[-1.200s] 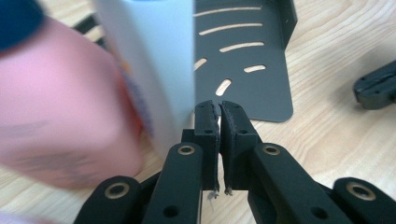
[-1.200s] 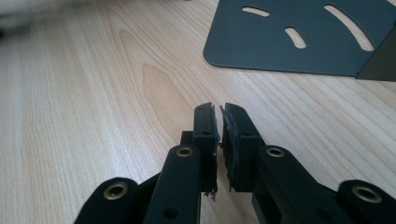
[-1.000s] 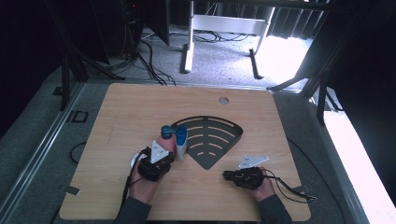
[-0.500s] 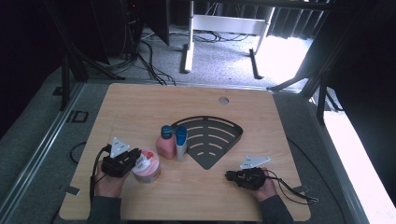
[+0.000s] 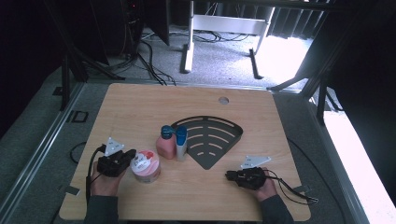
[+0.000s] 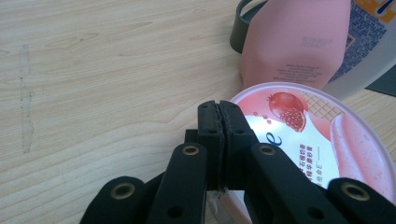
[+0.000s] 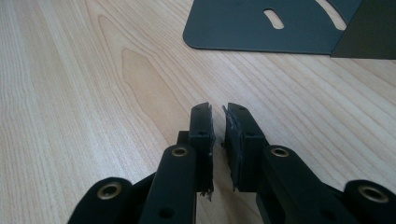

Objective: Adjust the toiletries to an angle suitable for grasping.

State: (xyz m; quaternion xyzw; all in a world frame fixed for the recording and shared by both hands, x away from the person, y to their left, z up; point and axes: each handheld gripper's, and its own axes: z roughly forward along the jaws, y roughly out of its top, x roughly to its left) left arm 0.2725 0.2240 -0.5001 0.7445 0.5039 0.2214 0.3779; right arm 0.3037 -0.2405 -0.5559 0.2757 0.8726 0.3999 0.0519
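A round pink tub [image 5: 145, 165] with a pomegranate picture on its lid [image 6: 322, 154] stands near the table's front left. My left gripper [image 5: 131, 157] sits at the tub's left edge. Its jaws have just been closing and now stand shut [image 6: 218, 105], pad against pad over the tub's near rim, with nothing clearly between them. A pink bottle [image 5: 165, 142] [image 6: 299, 42] and a white bottle with a blue cap [image 5: 181, 142] stand just behind the tub. My right gripper [image 5: 229, 176] rests low at the front right, its jaws [image 7: 218, 109] a narrow gap apart and empty.
A black fan-shaped slotted plate [image 5: 219, 140] [image 7: 261, 28] lies at mid-table, right of the bottles. The wooden table [image 5: 140, 107] has a small round hole [image 5: 223, 100] near its far edge. Cables trail from both grippers toward the front edge.
My left gripper has moved left, away from the bottles, and the pink tub now shows beside it. The right gripper has stayed put.
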